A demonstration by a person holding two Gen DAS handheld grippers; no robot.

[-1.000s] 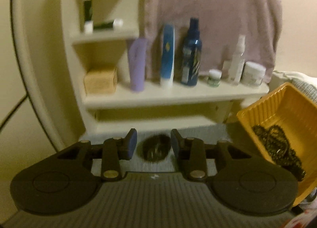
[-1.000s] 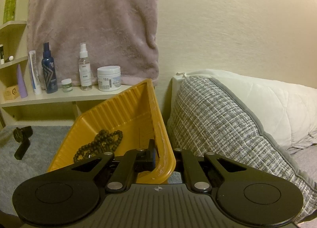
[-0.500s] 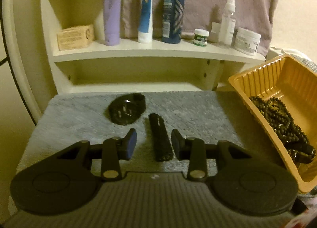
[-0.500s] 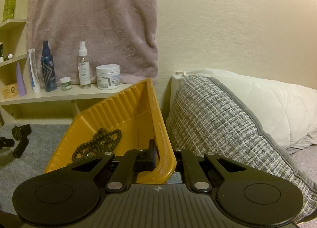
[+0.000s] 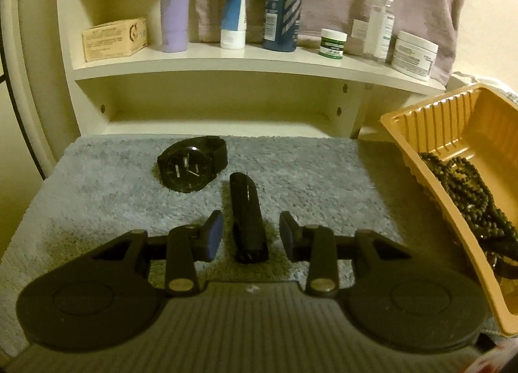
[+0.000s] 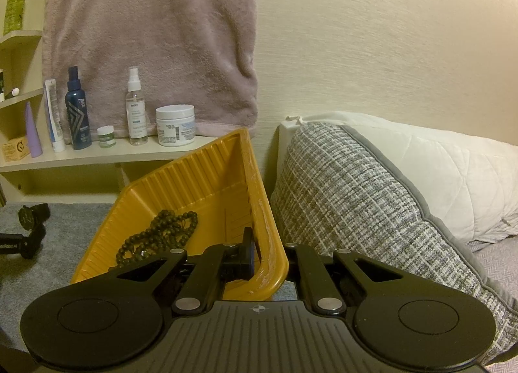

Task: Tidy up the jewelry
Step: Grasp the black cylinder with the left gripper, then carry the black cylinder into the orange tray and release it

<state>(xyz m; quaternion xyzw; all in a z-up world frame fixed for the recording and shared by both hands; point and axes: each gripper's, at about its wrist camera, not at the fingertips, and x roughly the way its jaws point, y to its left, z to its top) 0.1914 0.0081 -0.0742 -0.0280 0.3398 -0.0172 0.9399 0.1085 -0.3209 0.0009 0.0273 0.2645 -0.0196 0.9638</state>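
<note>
A black watch (image 5: 191, 169) lies on the grey mat (image 5: 97, 198), its strap (image 5: 247, 224) running toward me. My left gripper (image 5: 251, 237) is open, its fingers on either side of the strap end, low over the mat. An orange tray (image 5: 421, 159) at the right holds a dark bead necklace (image 5: 469, 191). In the right wrist view my right gripper (image 6: 270, 256) is shut on the near corner rim of the orange tray (image 6: 207, 185) and holds it tilted. The beads (image 6: 158, 237) lie inside, and the watch (image 6: 30, 217) shows at the far left.
A cream shelf (image 5: 246, 62) behind the mat carries bottles, tubes, jars and a small box. A pink towel (image 6: 149, 36) hangs on the wall. A grey woven cushion (image 6: 356, 204) and white pillow (image 6: 437, 165) lie right of the tray.
My left gripper has tipped down and moved forward over the mat, bringing the watch strap between its open fingers. The right gripper keeps holding the tray, nearly still.
</note>
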